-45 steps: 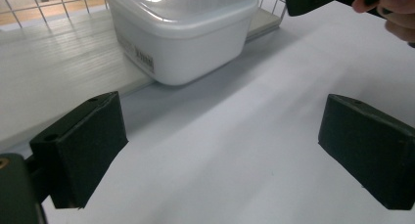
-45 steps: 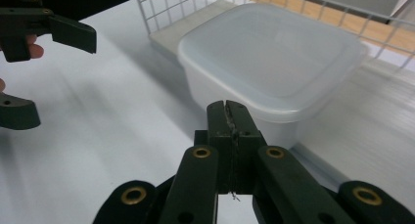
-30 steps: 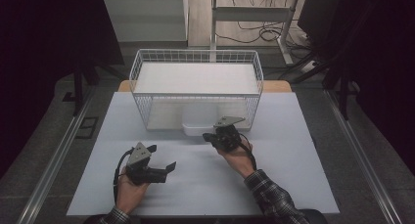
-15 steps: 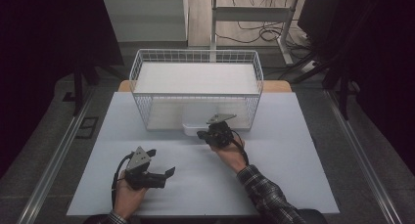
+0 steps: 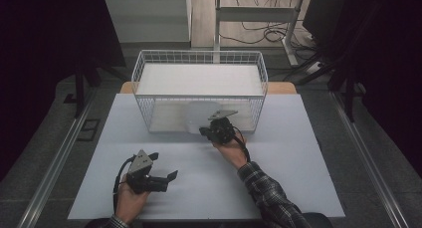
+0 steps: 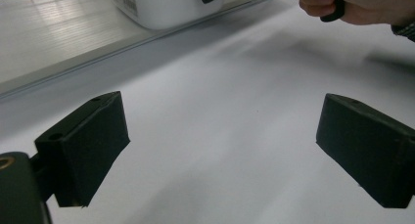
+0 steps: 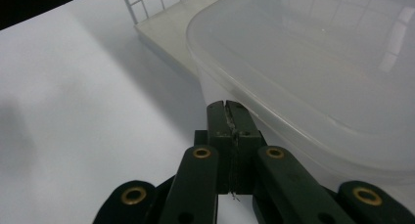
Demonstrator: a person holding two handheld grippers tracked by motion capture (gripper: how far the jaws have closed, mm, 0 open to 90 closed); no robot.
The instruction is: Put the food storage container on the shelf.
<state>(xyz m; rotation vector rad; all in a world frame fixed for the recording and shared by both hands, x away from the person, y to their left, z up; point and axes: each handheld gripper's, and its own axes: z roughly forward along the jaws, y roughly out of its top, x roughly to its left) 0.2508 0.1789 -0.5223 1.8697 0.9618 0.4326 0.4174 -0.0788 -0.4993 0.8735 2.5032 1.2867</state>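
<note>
Resting low on the white worktop (image 5: 298, 158), the left hand-held gripper (image 5: 161, 177) is held with jaws spread wide, nothing between them. The right hand-held gripper (image 5: 208, 132) is seen at the front of the wire basket (image 5: 144, 68), jaws pressed fully together with nothing gripped, tips just beside the wall of a translucent plastic container (image 7: 313, 62); contact cannot be told. The container is seen at the basket's front, by its pale base board (image 7: 166, 31).

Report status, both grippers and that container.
Left gripper open, over bare table. Right gripper shut, empty, at the clear container. Wire basket right behind it.
</note>
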